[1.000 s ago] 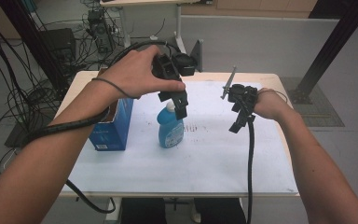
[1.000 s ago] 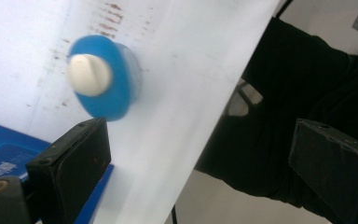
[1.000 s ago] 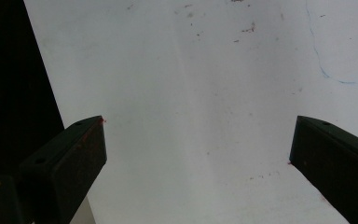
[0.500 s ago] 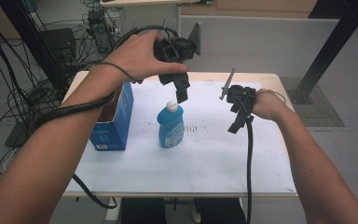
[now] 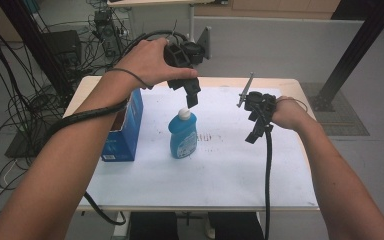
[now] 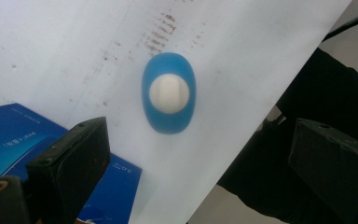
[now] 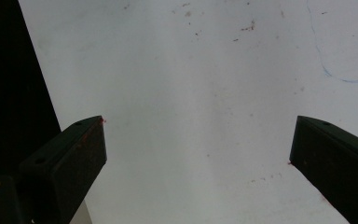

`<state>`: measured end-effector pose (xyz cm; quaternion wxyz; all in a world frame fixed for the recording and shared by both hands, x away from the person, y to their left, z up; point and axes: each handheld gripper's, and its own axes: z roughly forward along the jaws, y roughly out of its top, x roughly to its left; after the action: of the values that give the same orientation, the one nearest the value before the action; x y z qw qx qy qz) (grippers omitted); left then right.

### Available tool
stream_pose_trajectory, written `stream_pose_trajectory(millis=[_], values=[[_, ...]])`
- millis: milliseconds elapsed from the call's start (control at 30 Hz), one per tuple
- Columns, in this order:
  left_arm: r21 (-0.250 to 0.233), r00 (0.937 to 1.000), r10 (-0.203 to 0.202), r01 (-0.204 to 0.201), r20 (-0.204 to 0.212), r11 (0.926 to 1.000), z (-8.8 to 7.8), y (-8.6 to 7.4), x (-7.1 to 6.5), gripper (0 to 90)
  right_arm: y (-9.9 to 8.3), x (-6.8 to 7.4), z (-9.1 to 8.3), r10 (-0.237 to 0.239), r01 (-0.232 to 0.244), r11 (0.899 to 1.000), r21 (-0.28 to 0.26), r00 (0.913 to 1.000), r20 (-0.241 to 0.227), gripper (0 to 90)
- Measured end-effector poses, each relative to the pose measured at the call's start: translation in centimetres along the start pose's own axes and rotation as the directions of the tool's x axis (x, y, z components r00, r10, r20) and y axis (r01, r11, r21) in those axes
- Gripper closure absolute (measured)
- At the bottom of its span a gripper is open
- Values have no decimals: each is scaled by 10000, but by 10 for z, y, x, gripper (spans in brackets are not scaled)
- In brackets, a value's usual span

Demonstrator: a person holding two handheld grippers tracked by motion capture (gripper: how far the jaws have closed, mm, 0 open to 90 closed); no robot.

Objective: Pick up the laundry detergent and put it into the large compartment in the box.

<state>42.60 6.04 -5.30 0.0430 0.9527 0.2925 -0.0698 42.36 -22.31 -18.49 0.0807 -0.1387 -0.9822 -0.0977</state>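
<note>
Directly beneath the left tongs point(image 5: 192, 98), spread wide and empty, the blue bottle point(image 5: 183, 135) stands upright; the right tongs point(image 5: 256, 134), also spread, hang at its three o'clock.

- One blue bottle point(image 5: 183, 136) with a white cap is counted, standing upright.
- One blue box point(image 5: 124, 127) is counted, just left of the bottle.
- Two grippers are counted: the left gripper point(image 5: 192, 98) above the bottle, the right gripper point(image 5: 254, 134) well right of it.

Stood upright mid-table: blue bottle point(image 5: 183, 136) with white cap point(image 6: 168, 93) and label, just right of a blue box point(image 5: 125, 131), on white sheet point(image 5: 220, 165).
</note>
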Motion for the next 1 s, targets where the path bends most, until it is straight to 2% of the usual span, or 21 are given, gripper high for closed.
stream_pose_trajectory(millis=[333, 567, 733, 1000], values=[[6, 9999, -96, 96, 27, 10000, 11, 2, 2, 57, 2, 0, 4, 7, -7, 10000, 11, 10000, -34, 39], [117, 9999, -128, 129, -84, 9998, 25, 6, 0, 57, 2, 0, 4, -22, 22, 10000, -9, 10000, -45, 39], [171, 9999, -125, 125, -8, 9998, 38, 9, 2, 57, 1, 1, 5, -8, 8, 10000, -39, 10000, -58, 39], [180, 9998, -163, 160, 121, 9997, 51, 10, 5, 57, -1, 1, 6, -9, 9, 9999, -103, 10000, -63, 39]])
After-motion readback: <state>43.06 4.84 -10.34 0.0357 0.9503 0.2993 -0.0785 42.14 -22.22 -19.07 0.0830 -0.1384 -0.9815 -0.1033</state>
